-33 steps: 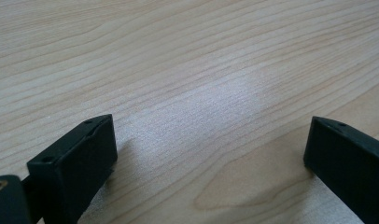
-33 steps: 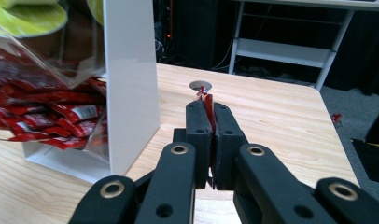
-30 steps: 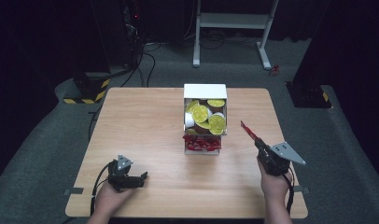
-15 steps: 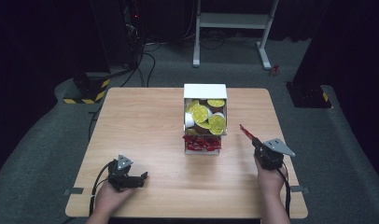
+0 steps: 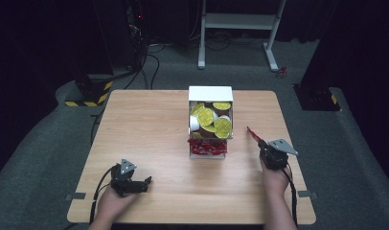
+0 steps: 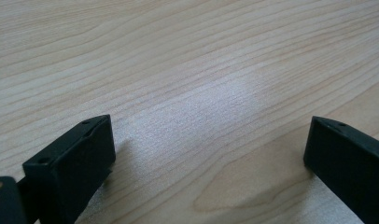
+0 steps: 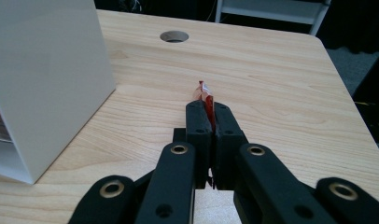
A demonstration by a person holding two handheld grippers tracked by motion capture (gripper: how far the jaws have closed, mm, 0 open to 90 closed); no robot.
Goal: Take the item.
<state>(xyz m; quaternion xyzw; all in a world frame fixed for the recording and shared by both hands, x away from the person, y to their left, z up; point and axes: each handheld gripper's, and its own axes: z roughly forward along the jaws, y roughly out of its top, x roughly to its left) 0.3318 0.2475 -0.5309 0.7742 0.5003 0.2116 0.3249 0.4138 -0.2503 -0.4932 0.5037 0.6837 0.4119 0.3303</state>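
A white box [image 5: 211, 94] stands mid-table, its upper part holding several yellow-lidded cups [image 5: 209, 120] and its lower front shelf red packets [image 5: 207, 146]. To its right my right gripper [image 5: 260, 143] is shut on a thin red packet [image 5: 253, 134] that sticks out forward past the jaws. The right gripper view has that red packet [image 7: 207, 99] pinched edge-on between the closed jaws, low over the wood, with the white box wall [image 7: 47, 70] at left. My left gripper [image 5: 145, 182] rests on the table's near left, open, with bare wood between its fingers [image 6: 71, 158].
The wooden table [image 5: 144, 124] has a round cable hole [image 7: 174, 36] toward its far side. A white desk frame [image 5: 240, 21] and dark equipment stand on the grey floor beyond. Bare wood lies left of the box and along the near edge.
My right gripper, with the red packet in it, has come down and drawn slightly nearer, toward the table's right side. The left gripper has kept still.
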